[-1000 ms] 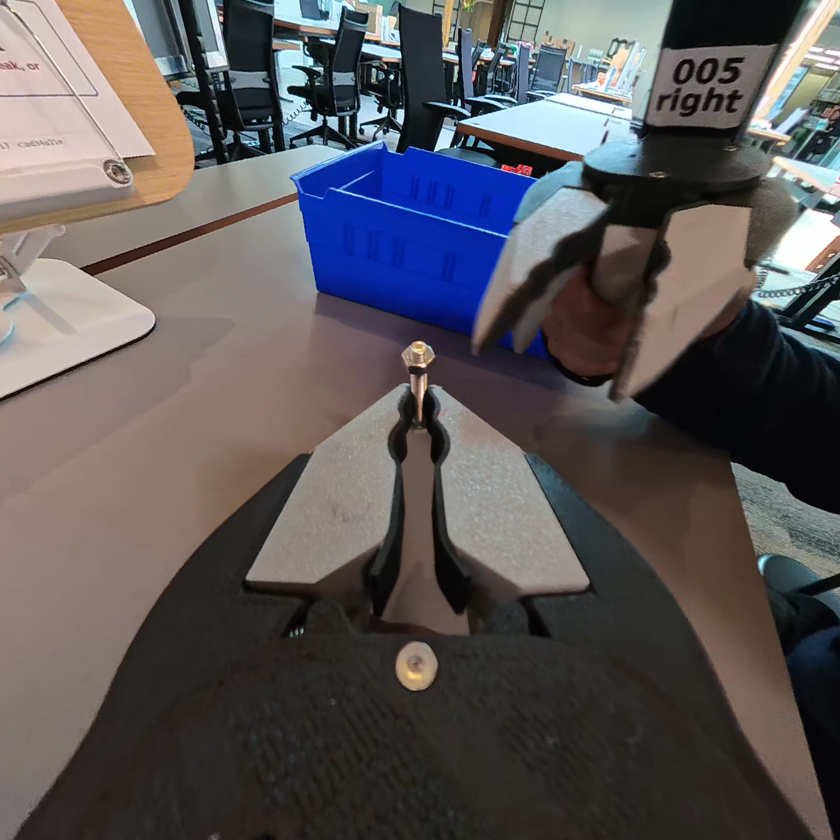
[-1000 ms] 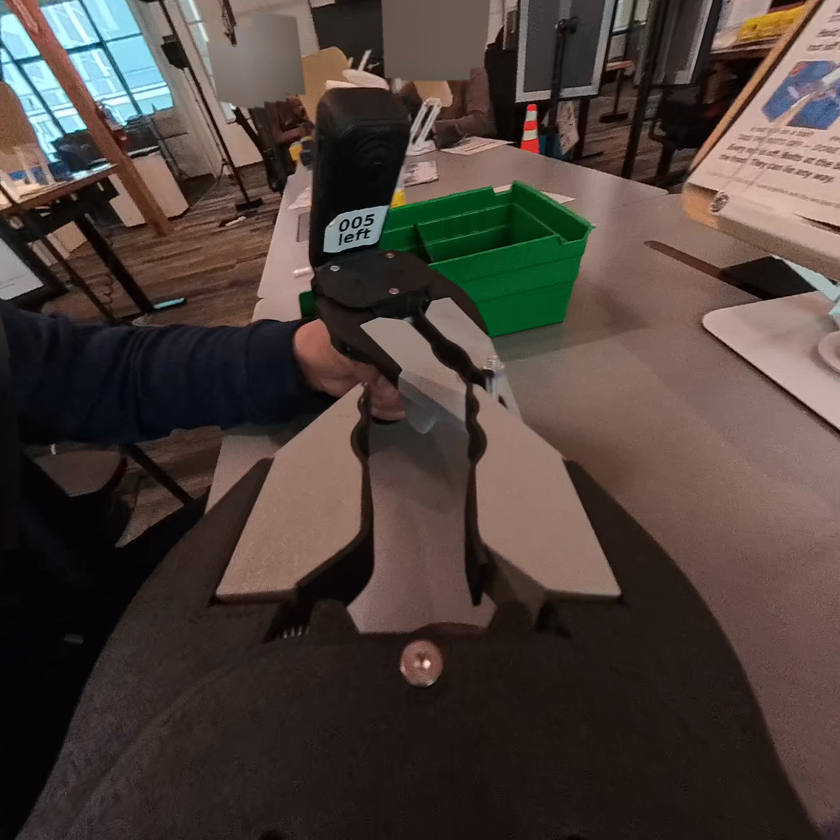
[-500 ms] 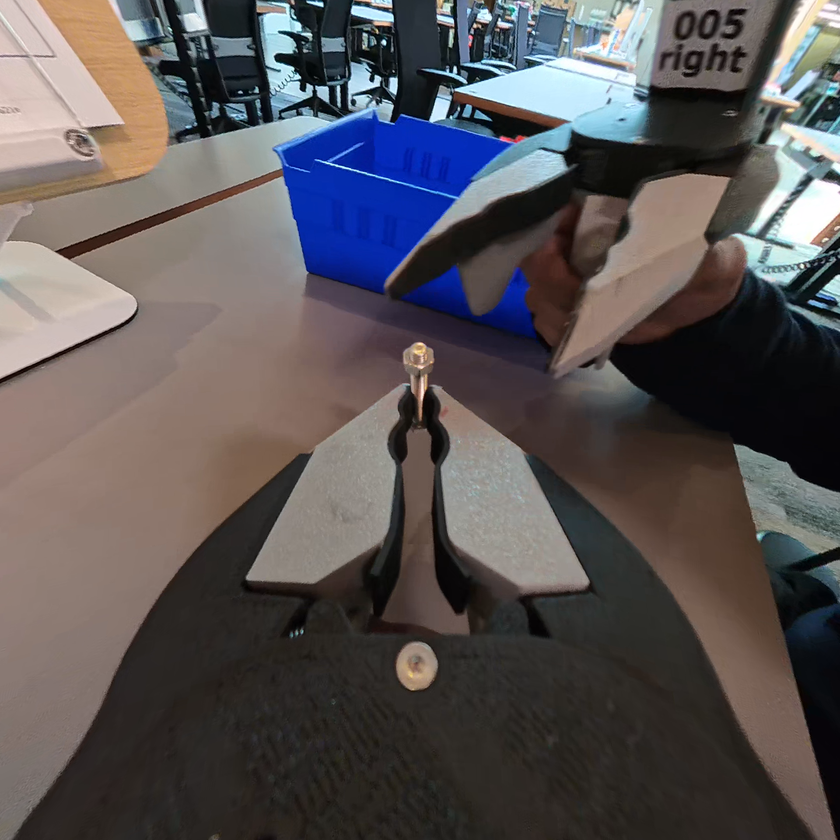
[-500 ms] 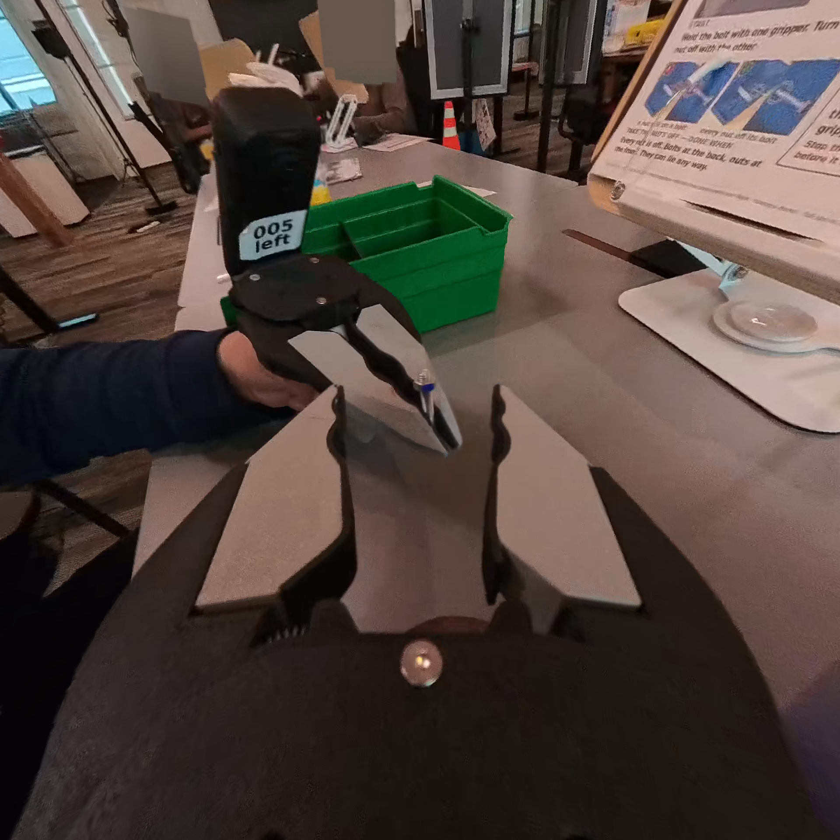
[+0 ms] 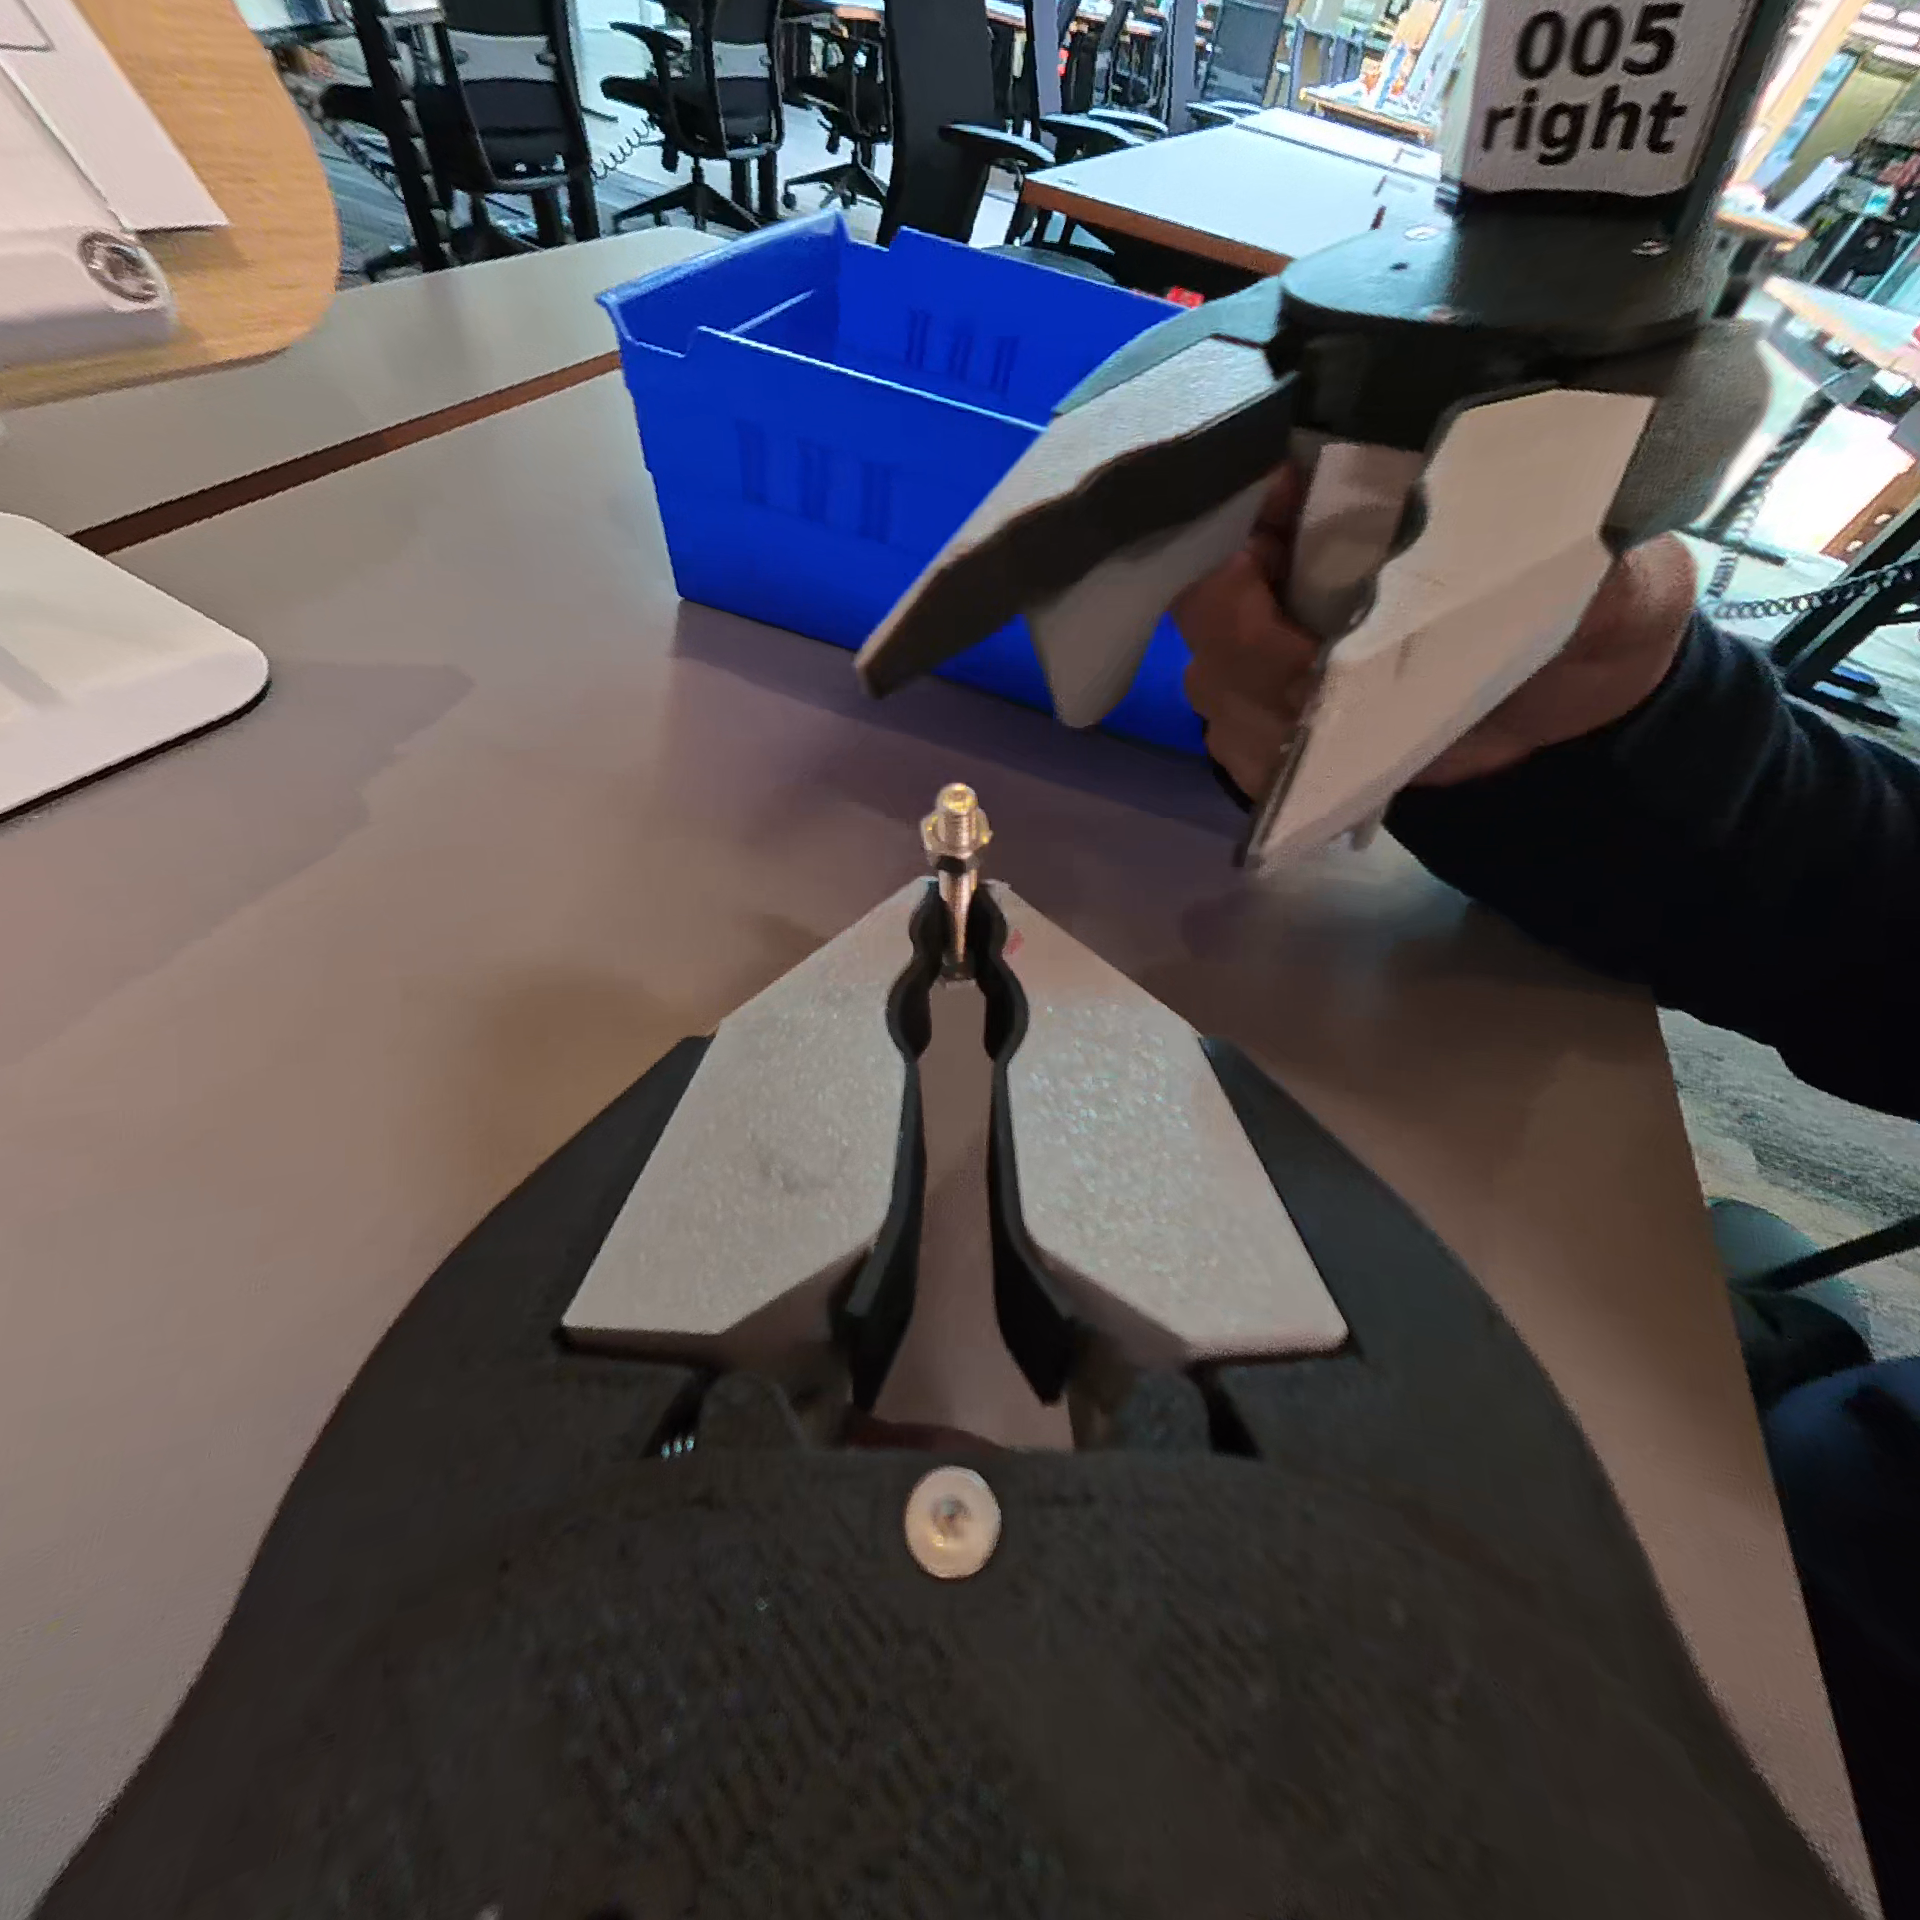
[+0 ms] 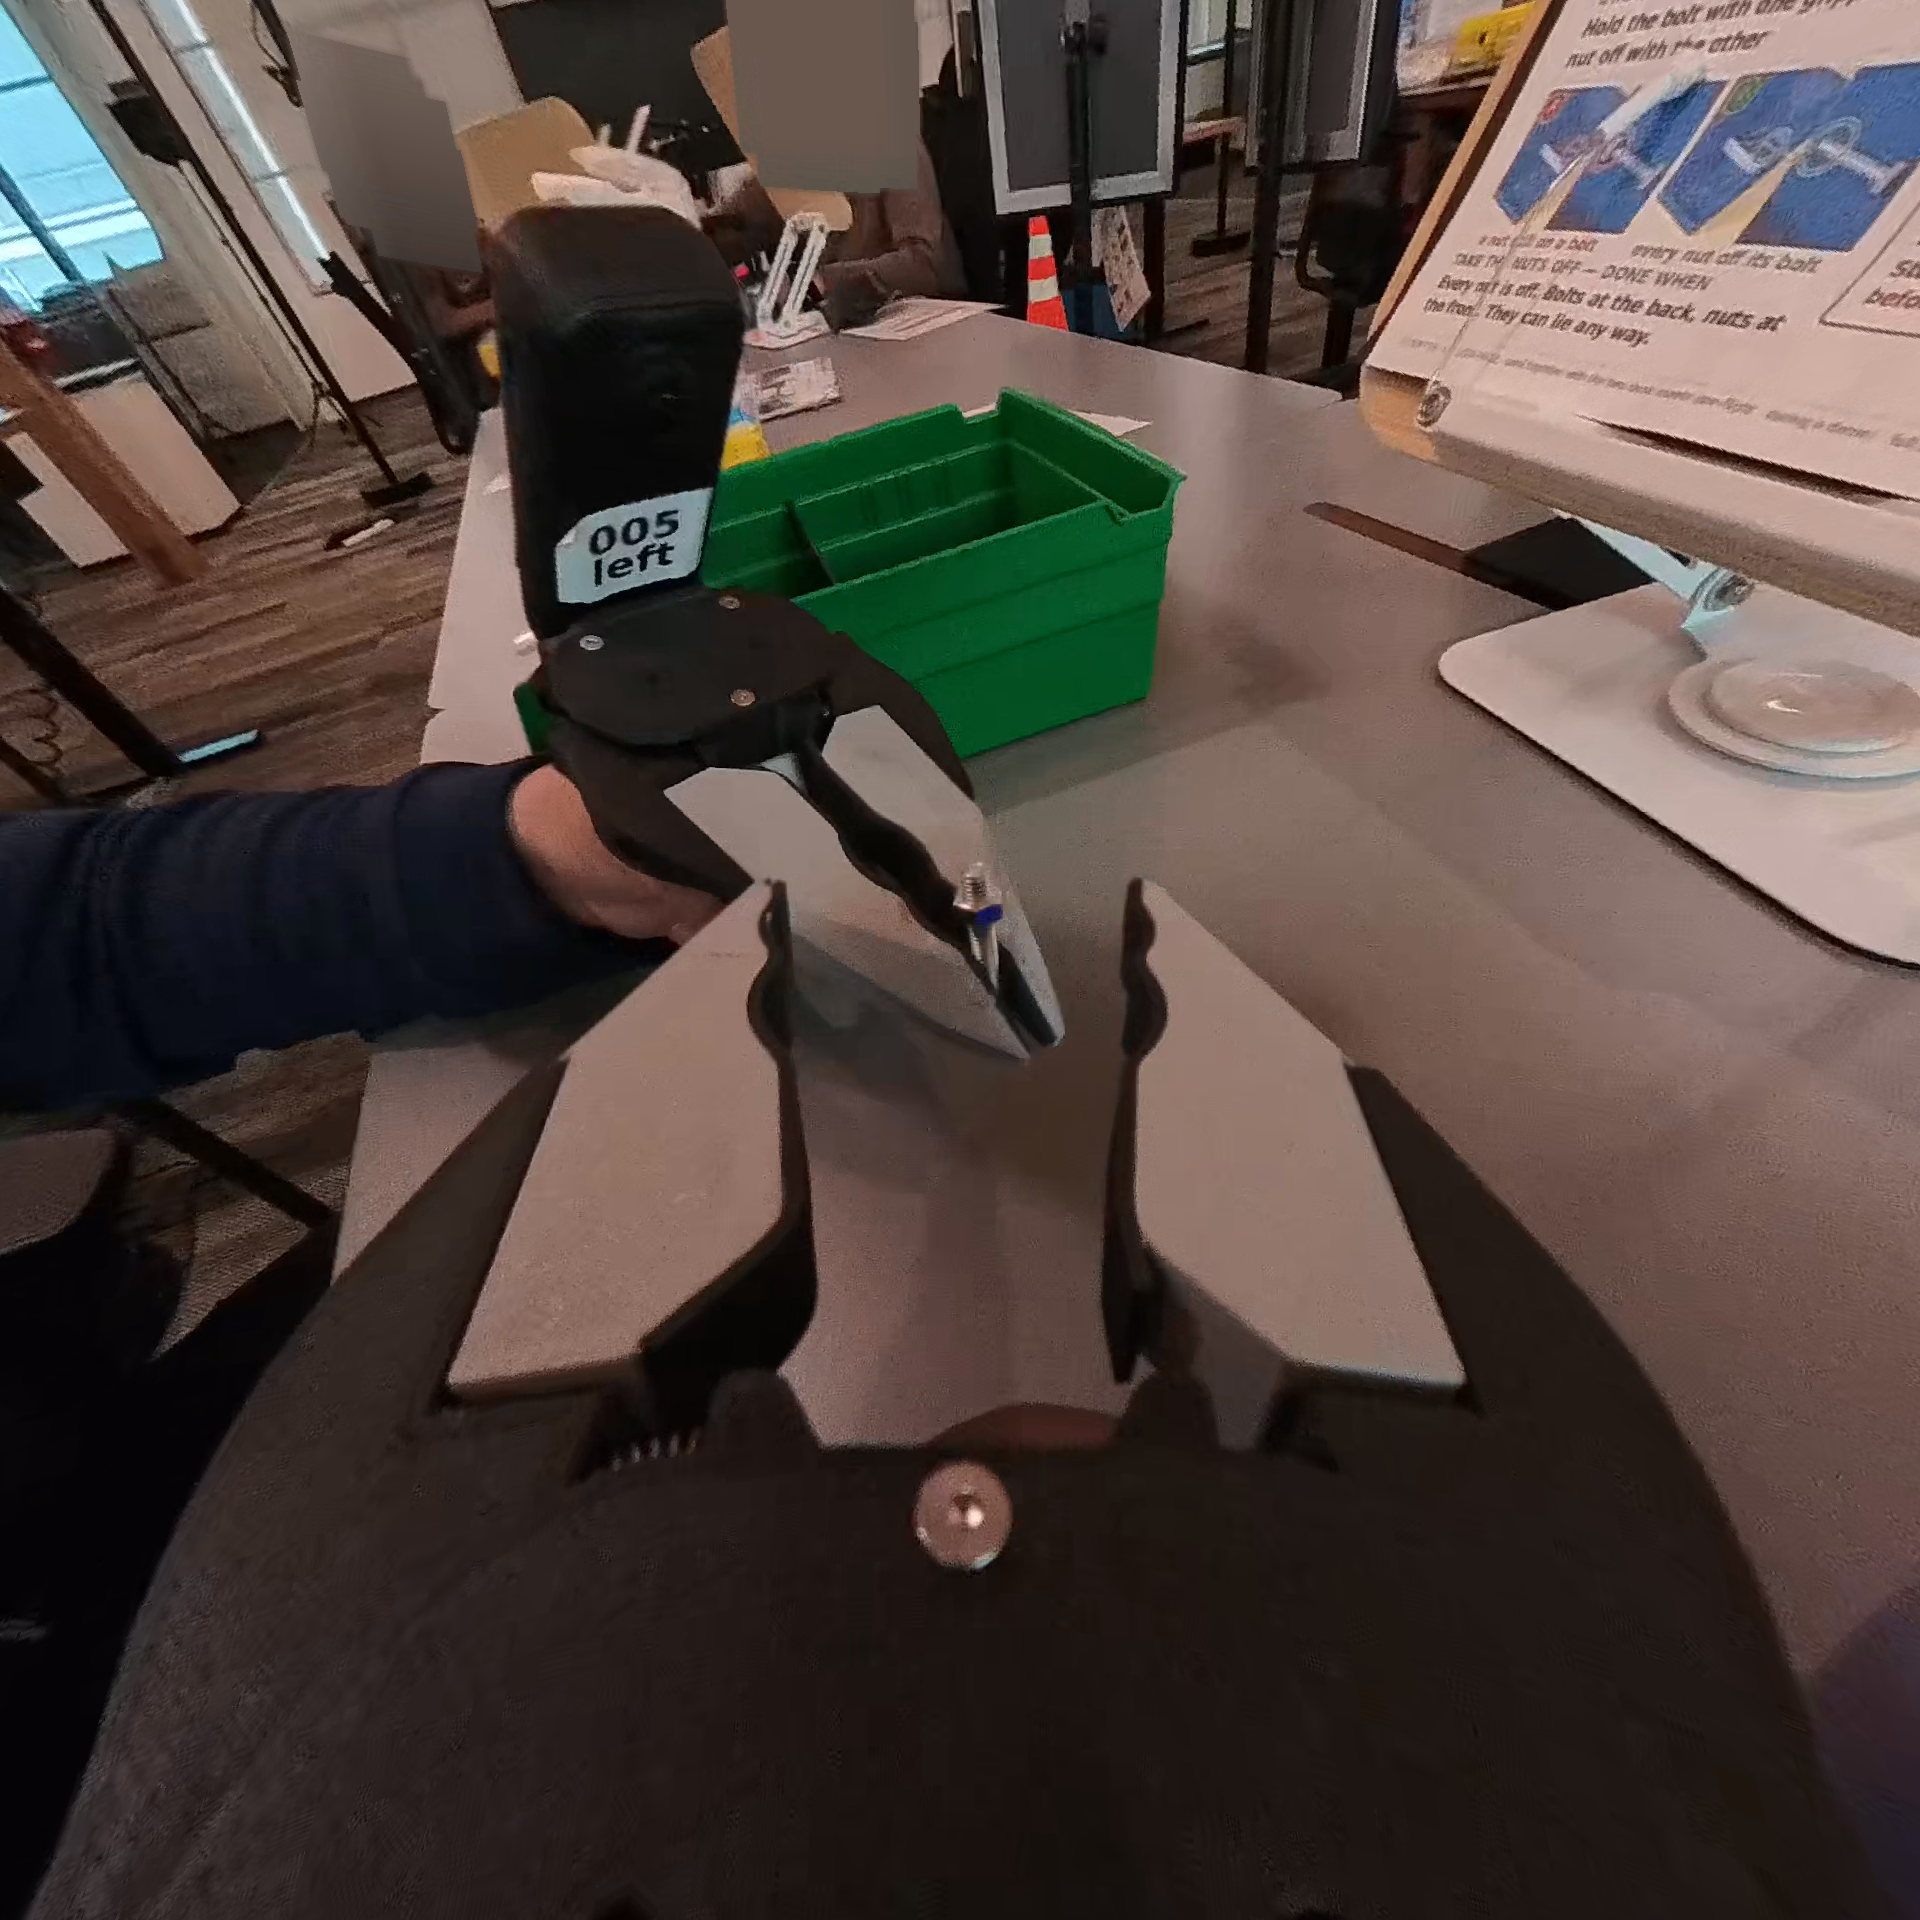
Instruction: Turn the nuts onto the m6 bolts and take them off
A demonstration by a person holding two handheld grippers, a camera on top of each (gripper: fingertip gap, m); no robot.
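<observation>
My left gripper (image 5: pixel 954 914) is shut on a silver m6 bolt (image 5: pixel 954 914) that sticks out past the fingertips. A nut (image 5: pixel 953 831) sits on the thread near the bolt's free end. In the right wrist view the left gripper (image 6: pixel 1013 997) holds the bolt (image 6: pixel 982 940) with the nut (image 6: pixel 975 902) on it, just ahead of my own fingers. My right gripper (image 6: pixel 951 904) is open and empty, its two fingers spread either side of the bolt tip without touching it. In the left wrist view the right gripper (image 5: pixel 1070 748) hangs open above and to the right of the bolt.
A blue bin (image 5: pixel 831 436) stands on the grey table (image 5: pixel 416 831) behind the bolt. A green bin with compartments (image 6: pixel 966 582) stands behind the left gripper. A white stand base (image 6: pixel 1662 727) carries an instruction board (image 6: pixel 1662 260) at the right. Office chairs and tables stand farther off. The left gripper's tips are roughly 4 centimeters from the right gripper's.
My right gripper has opened wider and tilted down toward the bolt. The left gripper has kept hold of the bolt, which now shows its thread end past the nut.
</observation>
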